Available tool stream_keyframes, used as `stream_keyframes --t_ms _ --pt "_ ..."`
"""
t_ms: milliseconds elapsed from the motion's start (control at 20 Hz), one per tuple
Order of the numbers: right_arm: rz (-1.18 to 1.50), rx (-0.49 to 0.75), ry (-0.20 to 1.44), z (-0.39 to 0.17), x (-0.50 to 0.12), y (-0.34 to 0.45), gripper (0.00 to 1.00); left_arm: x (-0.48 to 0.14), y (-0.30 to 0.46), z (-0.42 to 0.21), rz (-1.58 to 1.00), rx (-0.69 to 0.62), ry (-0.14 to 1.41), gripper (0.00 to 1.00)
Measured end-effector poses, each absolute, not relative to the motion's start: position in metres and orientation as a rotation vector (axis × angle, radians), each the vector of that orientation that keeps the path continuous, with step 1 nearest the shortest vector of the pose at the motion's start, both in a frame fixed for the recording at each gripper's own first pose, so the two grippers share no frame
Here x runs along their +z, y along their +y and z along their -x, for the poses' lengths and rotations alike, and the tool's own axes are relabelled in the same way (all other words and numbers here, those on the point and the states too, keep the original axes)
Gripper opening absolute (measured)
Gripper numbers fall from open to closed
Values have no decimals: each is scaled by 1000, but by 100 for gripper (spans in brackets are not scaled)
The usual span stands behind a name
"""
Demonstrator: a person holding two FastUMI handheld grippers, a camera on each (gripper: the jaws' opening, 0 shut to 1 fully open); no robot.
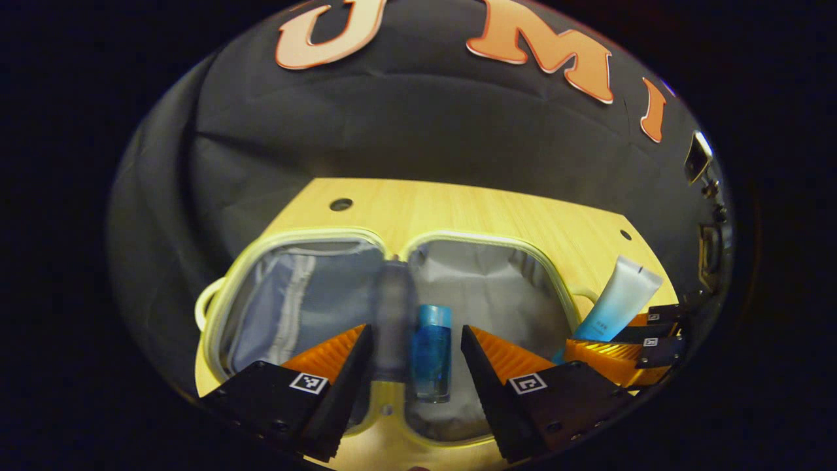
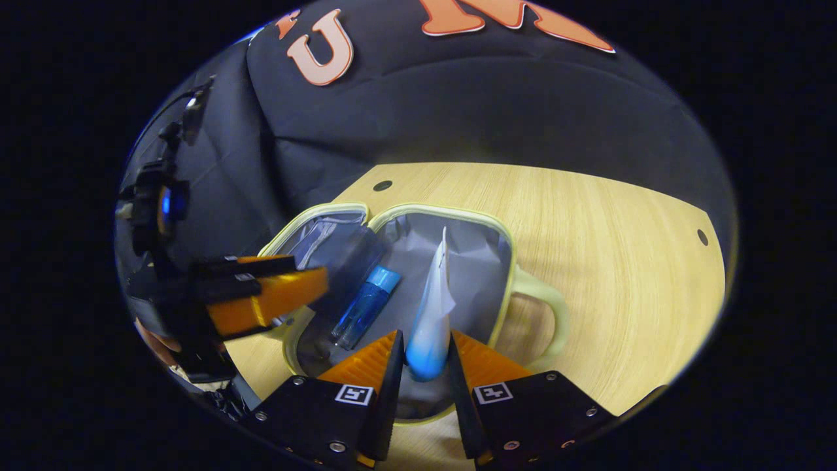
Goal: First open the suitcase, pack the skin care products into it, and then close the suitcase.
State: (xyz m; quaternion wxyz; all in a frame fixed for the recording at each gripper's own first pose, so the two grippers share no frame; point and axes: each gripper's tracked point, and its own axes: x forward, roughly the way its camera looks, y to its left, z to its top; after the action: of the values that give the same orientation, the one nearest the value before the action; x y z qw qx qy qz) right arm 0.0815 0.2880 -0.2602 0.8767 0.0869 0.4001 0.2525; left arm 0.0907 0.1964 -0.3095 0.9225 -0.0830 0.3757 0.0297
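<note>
suitcase (image 1: 497,288) lies open flat on the wooden table (image 1: 458,209), both halves showing grey lining, pale yellow-green rim all round, a handle loop on each outer side. in the left gripper view the left gripper (image 1: 413,366) has its fingers spread wide with nothing pressed between them. just ahead of it a blurred, greyish translucent bottle (image 1: 394,314) hangs over the hinge line between the two halves - too smeared to tell whether it touches the lining or either finger. a blue bottle (image 1: 432,353) lies in the right-hand half, near the hinge, long axis pointing away from the camera.

in the right gripper view the right gripper (image 2: 424,366) is clamped on a white-to-blue tube (image 2: 431,314), both fingers pressing its blue lower end; the tube stands up with its flat crimped end at the top, over the nearer half of the suitcase (image 2: 484,275). the blue bottle (image 2: 363,307) lies tilted in that same half, just left of the tube, apart from it. the blurred bottle (image 2: 350,265) shows beside the left gripper (image 2: 274,297), which reaches in from the left over the suitcase rim - a hand (image 2: 157,343) partly visible behind it.

the left gripper view also catches the right gripper (image 1: 621,350) at far right holding the tube (image 1: 618,301) by the suitcase's right edge.
</note>
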Motion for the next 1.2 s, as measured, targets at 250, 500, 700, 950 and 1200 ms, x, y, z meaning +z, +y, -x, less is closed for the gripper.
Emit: stream_keyframes --t_ms 250,500,700,950,1200 --pt "-180 542 916 -80 -280 303 42 -257 238 -62 177 178 695 87" --pt "-202 493 1036 -85 -304 309 42 -195 297 -11 192 304 647 88" --pt "-231 438 1077 -89 -315 310 42 -180 344 28 216 399 648 88" --pt "-244 405 1075 -90 -309 309 42 -195 392 41 276 487 644 88" --pt "-270 356 1020 -87 -281 290 60 -210 431 39 336 509 641 88"
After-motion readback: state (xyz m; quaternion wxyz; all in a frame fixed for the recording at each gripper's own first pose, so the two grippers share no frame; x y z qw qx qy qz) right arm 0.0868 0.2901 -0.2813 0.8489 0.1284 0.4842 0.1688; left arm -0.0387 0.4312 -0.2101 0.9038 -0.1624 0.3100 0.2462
